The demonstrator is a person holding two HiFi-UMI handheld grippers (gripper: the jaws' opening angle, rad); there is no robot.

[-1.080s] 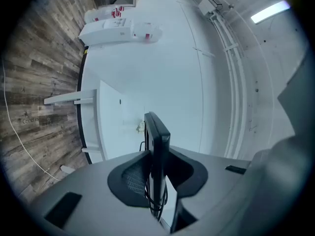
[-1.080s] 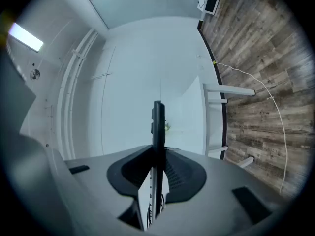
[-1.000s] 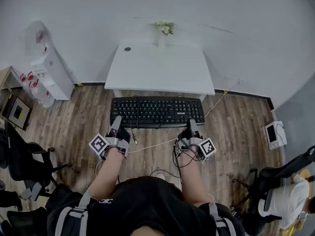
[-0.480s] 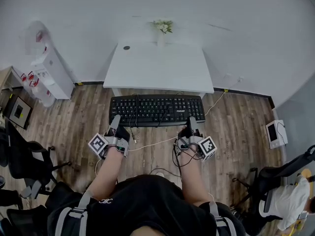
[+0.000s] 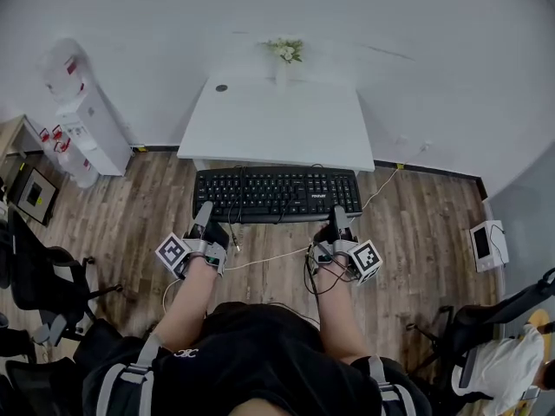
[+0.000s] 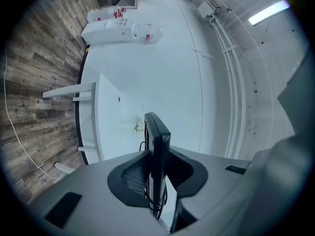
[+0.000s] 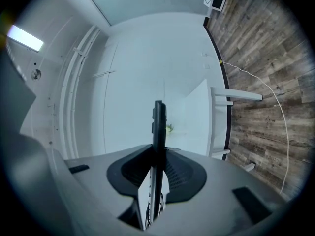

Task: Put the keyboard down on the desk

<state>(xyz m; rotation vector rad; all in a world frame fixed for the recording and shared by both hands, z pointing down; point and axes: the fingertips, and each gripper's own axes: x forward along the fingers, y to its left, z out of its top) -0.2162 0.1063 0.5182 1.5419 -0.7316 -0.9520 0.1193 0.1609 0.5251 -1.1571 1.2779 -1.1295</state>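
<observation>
A black keyboard (image 5: 276,193) hangs level in the air in front of the white desk (image 5: 260,133), over the wooden floor. My left gripper (image 5: 205,216) is shut on its near left edge and my right gripper (image 5: 336,218) is shut on its near right edge. In the left gripper view the keyboard (image 6: 156,149) stands edge-on between the jaws, with its cable looped beside it. The right gripper view shows the keyboard (image 7: 158,141) edge-on too, clamped between the pads. The keyboard's far edge lies close to the desk's front edge.
A small vase of flowers (image 5: 289,52) stands at the desk's back edge, and a dark round spot (image 5: 222,87) marks its left rear corner. A white cabinet (image 5: 85,126) stands left, office chairs (image 5: 39,289) lower left and right. A white cable (image 5: 260,258) trails on the floor.
The keyboard and both grippers have shifted slightly forward toward the desk, which now sits a little closer in the head view. Both grips hold unchanged.
</observation>
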